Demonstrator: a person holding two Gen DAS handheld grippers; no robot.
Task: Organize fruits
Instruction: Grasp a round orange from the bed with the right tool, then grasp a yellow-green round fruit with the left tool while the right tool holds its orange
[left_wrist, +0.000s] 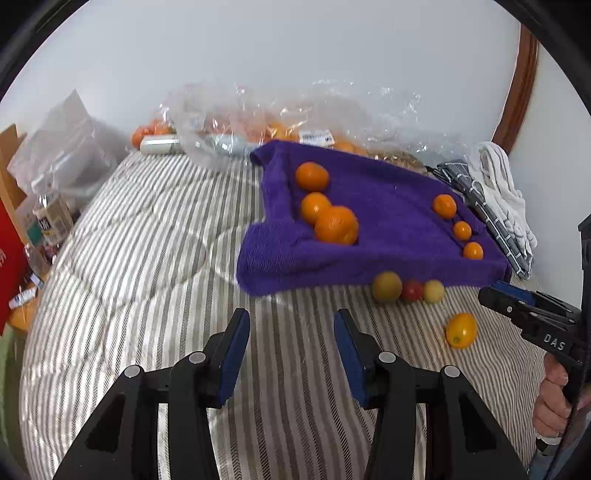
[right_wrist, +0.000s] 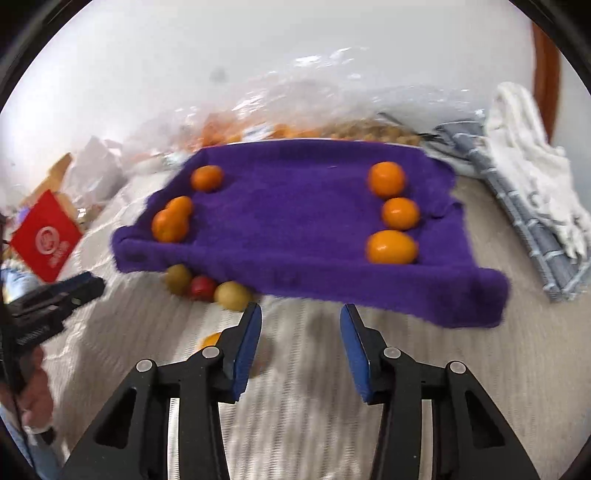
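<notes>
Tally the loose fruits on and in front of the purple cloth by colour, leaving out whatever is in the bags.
Orange, on the purple cloth: 6
Yellow-green, in front of the cloth: 2
Red: 1
Yellow-orange, alone near the right gripper: 1
Total: 10

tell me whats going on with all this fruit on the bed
A person holds a gripper in each hand over a striped bedspread. Six oranges sit in two rows of three on a purple towel. Three small round fruits and a yellow oval fruit lie off it. The left gripper and right gripper are both open, holding nothing.
</notes>
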